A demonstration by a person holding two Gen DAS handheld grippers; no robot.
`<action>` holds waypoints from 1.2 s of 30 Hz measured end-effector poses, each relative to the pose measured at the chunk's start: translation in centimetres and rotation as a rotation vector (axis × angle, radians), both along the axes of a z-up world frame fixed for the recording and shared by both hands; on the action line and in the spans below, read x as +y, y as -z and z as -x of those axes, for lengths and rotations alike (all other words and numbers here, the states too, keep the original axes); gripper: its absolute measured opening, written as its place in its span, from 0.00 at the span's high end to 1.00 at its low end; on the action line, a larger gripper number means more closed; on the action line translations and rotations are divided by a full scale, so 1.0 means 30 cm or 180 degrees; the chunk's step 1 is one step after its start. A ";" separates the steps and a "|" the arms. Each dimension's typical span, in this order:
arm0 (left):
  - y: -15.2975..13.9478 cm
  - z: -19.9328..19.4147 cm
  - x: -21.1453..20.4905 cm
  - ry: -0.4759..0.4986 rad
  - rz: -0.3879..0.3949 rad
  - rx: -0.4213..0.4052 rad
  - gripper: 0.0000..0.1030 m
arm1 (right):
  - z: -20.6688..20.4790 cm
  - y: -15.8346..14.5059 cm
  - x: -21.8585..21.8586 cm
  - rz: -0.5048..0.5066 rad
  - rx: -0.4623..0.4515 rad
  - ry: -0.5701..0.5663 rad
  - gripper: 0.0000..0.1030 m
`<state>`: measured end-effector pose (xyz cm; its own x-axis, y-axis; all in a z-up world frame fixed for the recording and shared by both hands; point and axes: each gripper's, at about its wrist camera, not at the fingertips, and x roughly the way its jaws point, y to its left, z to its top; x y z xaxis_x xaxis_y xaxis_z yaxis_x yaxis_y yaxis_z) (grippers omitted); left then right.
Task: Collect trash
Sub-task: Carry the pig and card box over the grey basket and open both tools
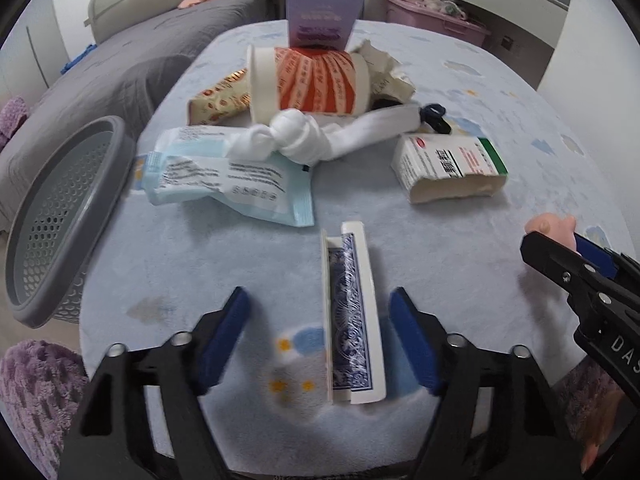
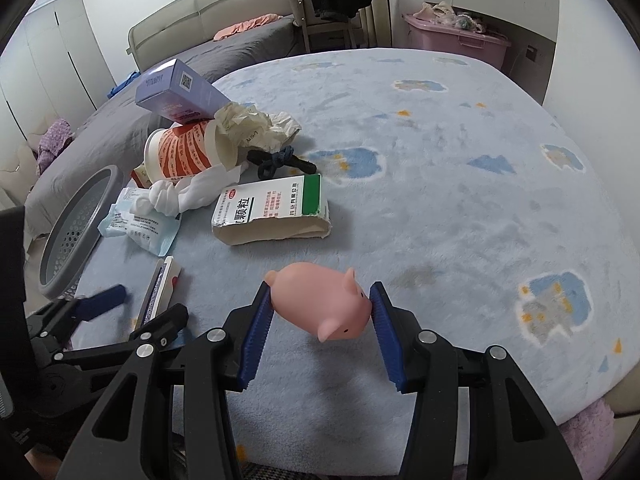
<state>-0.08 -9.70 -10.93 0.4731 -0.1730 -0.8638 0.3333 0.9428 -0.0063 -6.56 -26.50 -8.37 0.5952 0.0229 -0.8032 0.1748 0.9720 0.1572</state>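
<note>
left tool pads [image 1: 226, 336] blurred | orange packet [image 1: 218, 98] half hidden

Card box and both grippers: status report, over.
Left gripper open, jaws astride the card box, pads not touching. Right gripper shut on pink pig toy. Grey basket left of the table, path clear.

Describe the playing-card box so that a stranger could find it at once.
On the pale blue blanket, look at the near edge, in front of the trash pile. The card box lies alone between the left tool's pads; only it shows a blue patterned card back.
</note>
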 end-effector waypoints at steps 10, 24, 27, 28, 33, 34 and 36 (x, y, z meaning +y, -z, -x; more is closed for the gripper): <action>-0.030 0.022 0.027 0.0127 0.0206 0.0029 0.82 | 0.006 -0.020 0.030 0.0009 -0.0009 -0.0037 0.54; -0.206 -0.057 0.316 -0.0382 0.0282 -0.0503 0.82 | -0.133 -0.135 0.291 -0.0009 -0.0163 -0.0639 0.54; -0.222 -0.103 0.422 -0.0595 0.0204 -0.0590 0.82 | -0.205 -0.166 0.387 -0.0052 -0.0227 -0.0863 0.54; -0.226 -0.124 0.463 -0.0659 0.0179 -0.0611 0.82 | -0.234 -0.175 0.425 -0.0067 -0.0240 -0.0950 0.54; -0.235 -0.201 0.631 -0.0902 0.0072 -0.0696 0.82 | -0.349 -0.192 0.594 -0.0087 -0.0267 -0.1312 0.54; -0.235 -0.219 0.663 -0.0947 0.0040 -0.0707 0.82 | -0.374 -0.190 0.629 -0.0100 -0.0265 -0.1384 0.54; -0.232 -0.247 0.711 -0.1010 0.0006 -0.0705 0.82 | -0.422 -0.182 0.693 -0.0111 -0.0239 -0.1498 0.54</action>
